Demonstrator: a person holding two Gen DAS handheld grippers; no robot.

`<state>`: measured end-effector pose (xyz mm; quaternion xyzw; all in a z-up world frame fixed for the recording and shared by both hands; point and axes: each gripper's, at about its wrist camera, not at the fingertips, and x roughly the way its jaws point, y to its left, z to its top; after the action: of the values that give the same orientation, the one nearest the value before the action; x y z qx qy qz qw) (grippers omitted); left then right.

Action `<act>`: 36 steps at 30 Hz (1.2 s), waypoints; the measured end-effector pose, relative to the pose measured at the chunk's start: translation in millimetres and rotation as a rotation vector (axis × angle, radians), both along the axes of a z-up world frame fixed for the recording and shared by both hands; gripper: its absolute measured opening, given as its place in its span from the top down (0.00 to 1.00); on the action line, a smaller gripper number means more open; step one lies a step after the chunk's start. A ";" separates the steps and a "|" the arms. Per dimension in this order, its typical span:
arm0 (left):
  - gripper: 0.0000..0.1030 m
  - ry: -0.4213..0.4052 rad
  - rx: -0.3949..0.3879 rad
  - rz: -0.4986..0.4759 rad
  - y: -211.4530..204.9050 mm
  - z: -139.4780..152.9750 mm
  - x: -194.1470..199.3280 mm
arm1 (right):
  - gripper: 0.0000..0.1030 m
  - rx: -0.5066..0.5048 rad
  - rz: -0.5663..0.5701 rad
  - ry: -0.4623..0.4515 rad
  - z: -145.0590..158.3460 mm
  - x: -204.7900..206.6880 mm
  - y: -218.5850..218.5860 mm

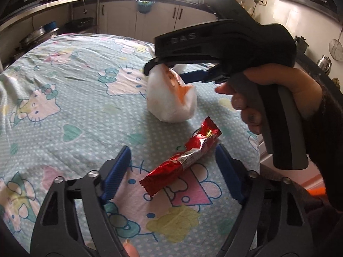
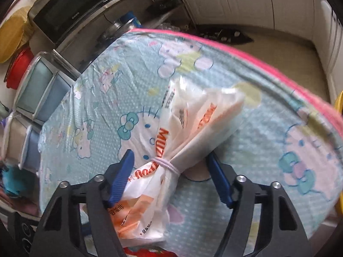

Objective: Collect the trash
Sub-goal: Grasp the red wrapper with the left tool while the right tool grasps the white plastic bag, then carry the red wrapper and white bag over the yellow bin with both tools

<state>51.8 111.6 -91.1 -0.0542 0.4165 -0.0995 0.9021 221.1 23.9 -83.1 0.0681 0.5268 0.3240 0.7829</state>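
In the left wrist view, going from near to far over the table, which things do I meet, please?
Left gripper → red wrapper → white plastic bag with the right gripper at its top → white cabinets.

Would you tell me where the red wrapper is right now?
In the left wrist view, the red wrapper lies on the tablecloth between the left gripper's fingers, near the white bag.

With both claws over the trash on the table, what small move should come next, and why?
Probably close the left claw on the red wrapper: it lies between the open fingers, untouched. The right claw likewise straddles the tied white bag.
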 end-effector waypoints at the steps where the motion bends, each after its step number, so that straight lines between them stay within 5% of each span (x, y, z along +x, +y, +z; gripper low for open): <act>1: 0.37 0.003 0.003 -0.004 -0.8 -0.8 0.0 | 0.41 -0.001 0.000 -0.011 -0.3 -1.0 1.6; 5: 0.50 0.011 0.013 -0.014 -2.7 -2.5 -1.0 | 0.56 -0.001 0.014 -0.041 -0.4 -3.3 3.3; 12: 0.77 0.027 0.031 -0.055 -13.7 -4.0 -3.6 | 0.67 0.042 0.025 -0.064 4.7 -2.7 -9.1; 24: 0.88 0.012 0.038 -0.058 -28.8 10.6 7.3 | 0.67 0.103 -0.049 -0.176 36.6 -8.4 -71.7; 36: 0.93 -0.097 0.015 -0.081 -58.3 50.7 38.3 | 0.67 0.153 -0.192 -0.265 75.7 -10.0 -163.7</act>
<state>90.2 53.3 -40.5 -0.0255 0.3747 -0.1353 0.9169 211.1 -139.8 -7.4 0.1341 0.3839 0.2928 0.8654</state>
